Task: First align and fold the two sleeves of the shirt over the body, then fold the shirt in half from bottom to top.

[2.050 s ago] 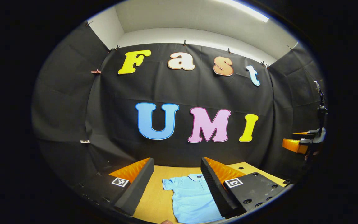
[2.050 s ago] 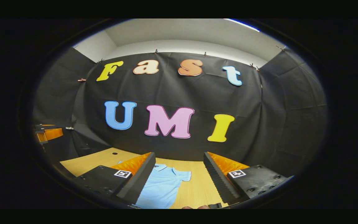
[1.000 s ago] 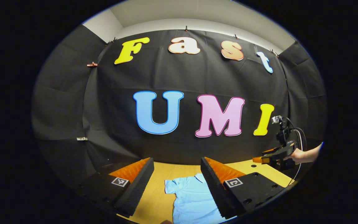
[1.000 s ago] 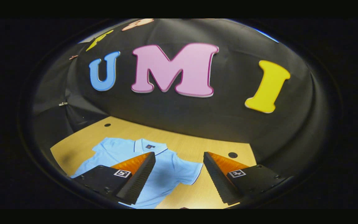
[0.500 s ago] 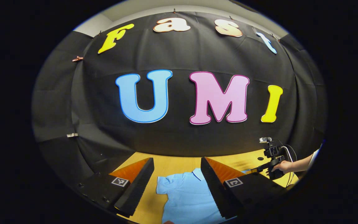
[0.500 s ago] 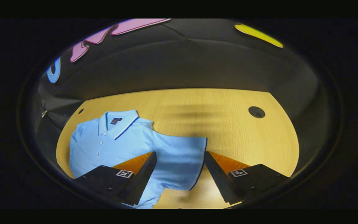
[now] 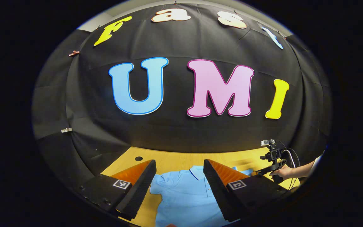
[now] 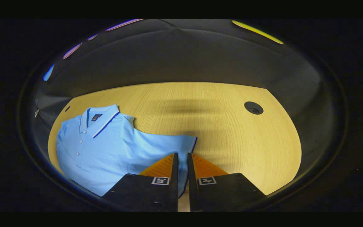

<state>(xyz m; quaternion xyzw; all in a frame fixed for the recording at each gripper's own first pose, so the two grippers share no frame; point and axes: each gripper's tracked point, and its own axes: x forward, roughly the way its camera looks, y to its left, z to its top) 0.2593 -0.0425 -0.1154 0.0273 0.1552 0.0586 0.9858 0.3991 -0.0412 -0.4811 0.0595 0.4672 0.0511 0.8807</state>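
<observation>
A light blue polo shirt [image 8: 99, 148] lies flat on the wooden table [image 8: 232, 126], collar toward the back wall. My right gripper [image 8: 182, 155] is low over the table, its fingers closed on the hem of the shirt's right sleeve [image 8: 181, 148], with a strip of blue cloth between them. In the left gripper view the shirt [image 7: 184, 198] lies below my left gripper [image 7: 179, 162], which stands open above the table with nothing between its fingers. Farther right there, a hand [image 7: 284, 171] holds the right gripper [image 7: 260, 172] down at the sleeve.
A round cable hole [image 8: 253, 107] sits in the table at the back right, and another hole [image 7: 138, 158] at the back left. Black cloth walls close the booth on three sides. Bare wood stretches to the right of the shirt.
The right gripper tipped down onto the right sleeve and its fingers closed from wide open. The left gripper moved forward and lower over the shirt, staying open.
</observation>
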